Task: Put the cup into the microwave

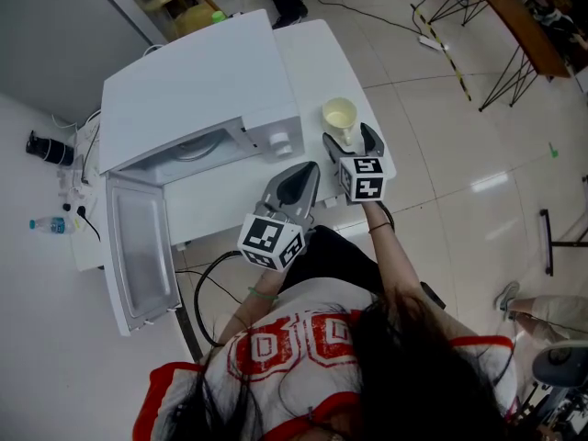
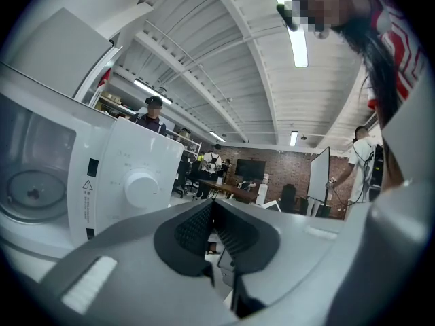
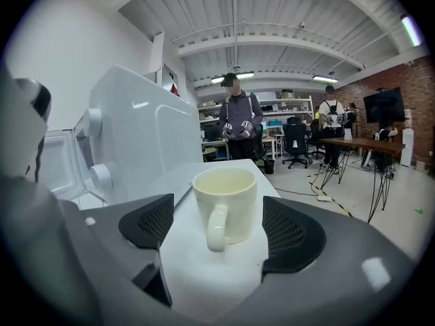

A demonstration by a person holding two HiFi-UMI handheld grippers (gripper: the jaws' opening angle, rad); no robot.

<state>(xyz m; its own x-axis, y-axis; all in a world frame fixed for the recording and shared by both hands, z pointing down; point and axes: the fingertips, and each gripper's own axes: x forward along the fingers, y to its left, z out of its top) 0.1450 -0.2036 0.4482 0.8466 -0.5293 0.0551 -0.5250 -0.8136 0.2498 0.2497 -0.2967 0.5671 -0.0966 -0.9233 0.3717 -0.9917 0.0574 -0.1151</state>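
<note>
White box-shaped microwave oven [image 1: 197,81], door open, stands left of both tongs. Left tongs [image 2: 213,209]: closed together, empty. Right tongs [image 3: 219,219]: apart, not clamped, straddling the upright cream ceramic cup [image 3: 228,189] on the white bench [image 3: 204,277], handle facing them; this pair is nearer.

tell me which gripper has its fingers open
The right gripper: its fingers stand wide apart, facing the cup without touching it. The left gripper has its fingers closed together, with nothing between them.
</note>
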